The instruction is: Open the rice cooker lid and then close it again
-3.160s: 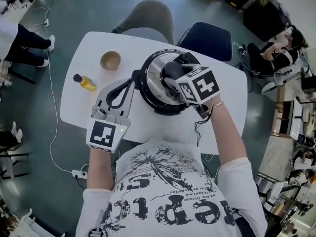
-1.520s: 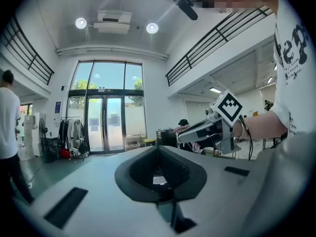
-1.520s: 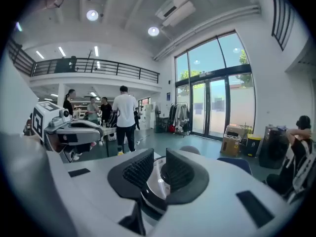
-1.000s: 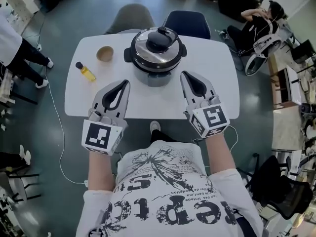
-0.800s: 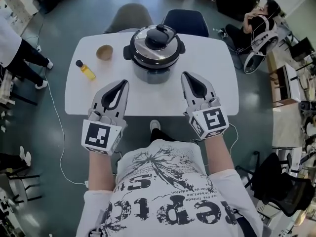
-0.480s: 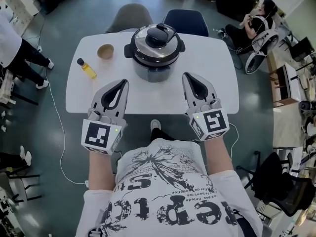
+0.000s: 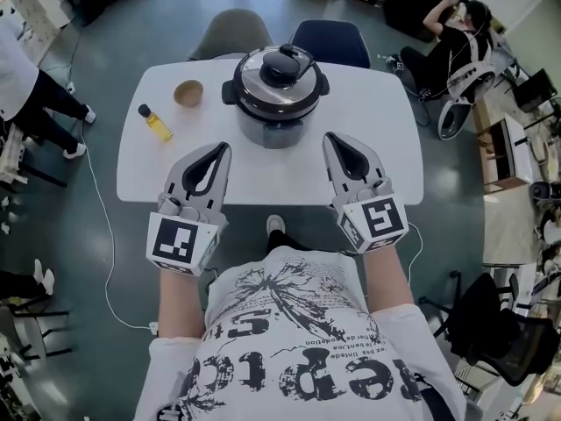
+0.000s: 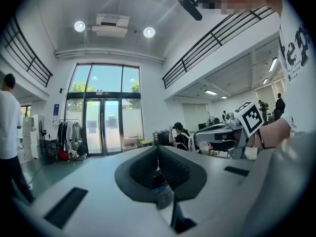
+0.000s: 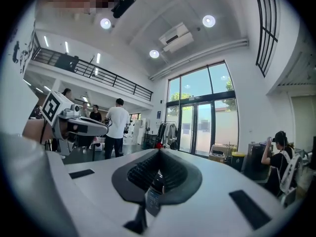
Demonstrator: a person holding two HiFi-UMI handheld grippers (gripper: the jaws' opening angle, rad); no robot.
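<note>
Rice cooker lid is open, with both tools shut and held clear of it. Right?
No: the head view shows the lid sitting closed on the rice cooker. The left tool and right tool are indeed shut and clear of it.

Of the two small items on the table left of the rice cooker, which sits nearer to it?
The small round tan bowl, close beside the silver rice cooker; the bottle of yellow liquid with a black cap stands further left.

the table (image 7: 394, 103) half hides the grey chair (image 7: 232, 32) and blue chair (image 7: 331, 40).
</note>
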